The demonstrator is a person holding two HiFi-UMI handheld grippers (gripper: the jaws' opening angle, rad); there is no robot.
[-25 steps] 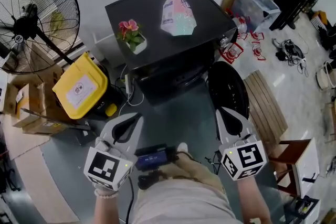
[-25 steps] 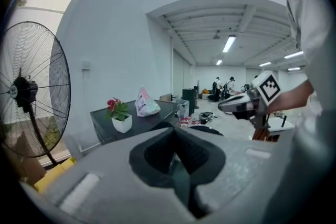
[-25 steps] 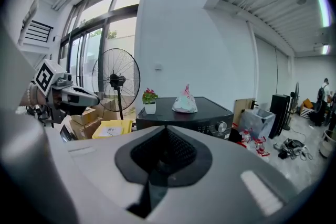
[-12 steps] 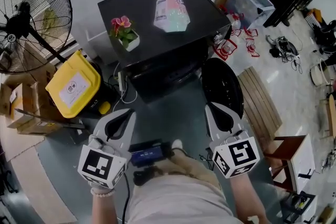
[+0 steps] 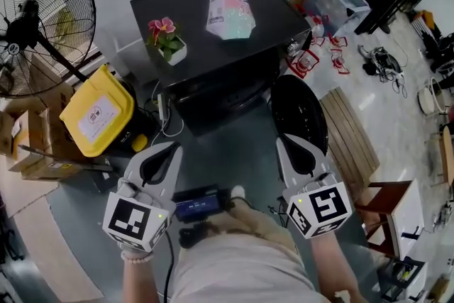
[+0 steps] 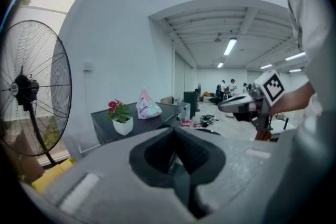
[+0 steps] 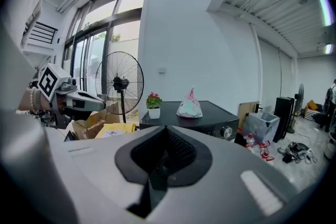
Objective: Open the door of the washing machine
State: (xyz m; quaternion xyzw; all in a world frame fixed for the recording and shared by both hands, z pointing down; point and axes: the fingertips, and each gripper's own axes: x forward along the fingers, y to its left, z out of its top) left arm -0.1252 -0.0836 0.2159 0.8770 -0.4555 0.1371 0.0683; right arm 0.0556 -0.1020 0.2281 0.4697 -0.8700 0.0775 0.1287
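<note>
Black washing machine point(image 5: 213, 32) sits at the top middle of the head view, back against the white wall. There's a flower pot point(image 5: 168, 46) and a pink-and-teal bag point(image 5: 230, 7) on its lid. Where's the door at, though? (OP)

The door point(image 5: 301, 113) is the dark round thing hanging off the right side of the machine's front. Looks swung out toward the person, not flat against the front. (reply)

Ok, and the grippers? Either of them on it? (OP)

Nope. The left gripper point(image 5: 167, 150) is low on the left, pointing at the floor in front of the machine, well apart from it. Jaws pressed together, nothing between them, and its own view shows that clearly. The right gripper point(image 5: 289, 147) is the same deal, jaws closed up and empty. From the head view its tip sits just below the door's near edge, but I can't tell if it touches. (reply)

What's the clutter around it? (OP)

A yellow bin point(image 5: 96, 113) left of the machine, a big fan point(image 5: 35, 18) further left, and a wooden board point(image 5: 351, 138) lying on the floor to the right of the door. (reply)
</note>
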